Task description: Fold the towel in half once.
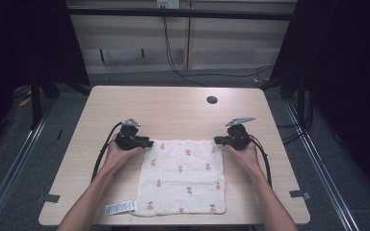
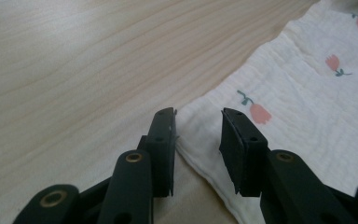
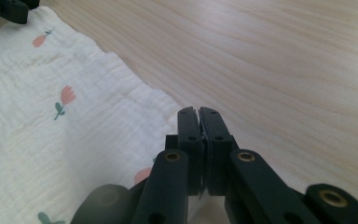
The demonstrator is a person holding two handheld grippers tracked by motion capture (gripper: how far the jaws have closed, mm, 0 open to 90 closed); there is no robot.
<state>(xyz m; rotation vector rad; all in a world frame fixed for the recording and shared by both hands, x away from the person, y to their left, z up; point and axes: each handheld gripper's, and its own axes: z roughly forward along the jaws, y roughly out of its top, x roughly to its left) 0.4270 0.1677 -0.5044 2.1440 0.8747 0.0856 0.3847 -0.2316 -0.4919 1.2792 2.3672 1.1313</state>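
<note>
High view. A white muslin cloth (image 1: 183, 177) printed with small pink tulips lies flat on the near half of a light wooden desk (image 1: 173, 108), its near edge close to the desk's near edge and a white care label (image 1: 120, 208) sticking out at its near left corner. The left gripper (image 1: 147, 142) rests at the cloth's far left corner, held in the person's left hand (image 1: 120, 156); the right gripper (image 1: 218, 140) rests at the far right corner, held in the right hand (image 1: 243, 154). Each carries a grey three-cornered plate on top, and black cables trail back along both forearms. A dark round hole (image 1: 212, 100) sits in the desk towards its far right corner.

Left gripper view. The two black fingers (image 2: 163, 140) stand a narrow gap apart, straddling the cloth's corner (image 2: 200, 126); the hem lies between them, and the pads do not press on it. Bare desk fills the left side.

Right gripper view. The fingers (image 3: 189, 135) are pressed together on the cloth's corner, with a thin fold of fabric pinched between the pads. The cloth spreads to the left, and the other gripper's tip (image 3: 9, 9) shows at the top left.
</note>
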